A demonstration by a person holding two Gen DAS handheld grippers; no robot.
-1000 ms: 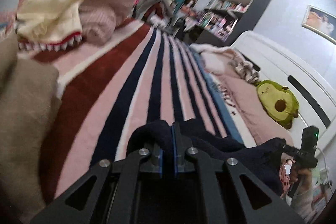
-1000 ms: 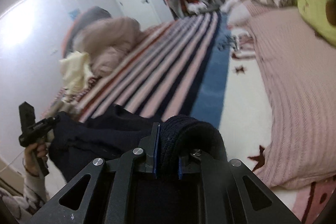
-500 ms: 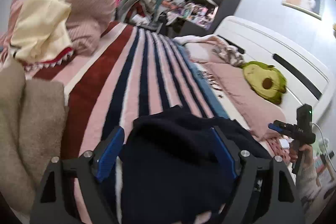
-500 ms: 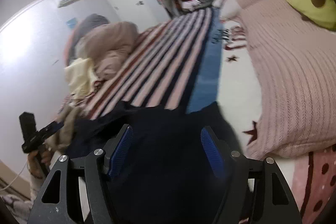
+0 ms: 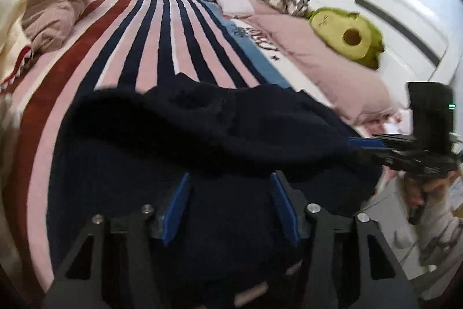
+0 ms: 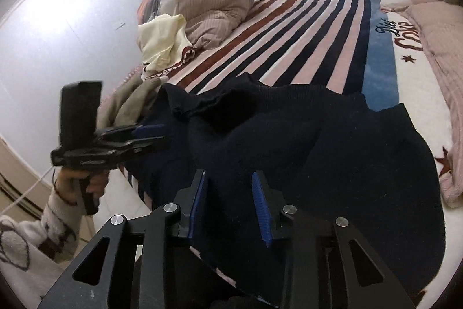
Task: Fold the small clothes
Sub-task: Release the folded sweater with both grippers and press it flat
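Observation:
A dark navy knitted garment (image 5: 202, 141) lies spread on the striped blanket at the bed's near edge, its far part bunched in a fold; it also shows in the right wrist view (image 6: 332, 141). My left gripper (image 5: 230, 201) is open and empty just above the garment's near edge. My right gripper (image 6: 231, 199) is open and empty over the garment's near side. Each gripper shows in the other's view: the right gripper (image 5: 364, 148) at the garment's right edge, the left gripper (image 6: 150, 133) at its left edge.
The striped blanket (image 5: 173, 31) covers the bed. A rolled pink-beige duvet (image 6: 208, 5) and a cream garment (image 6: 162, 39) lie at the far left. A beige garment (image 6: 127, 103) lies near the left edge. A pink pillow (image 5: 318, 57) and an avocado plush (image 5: 350, 34) lie on the right.
Both grippers were shut on the navy garment one second ago; they opened, let it go, and it now lies on the bed. Both grippers have drawn back slightly.

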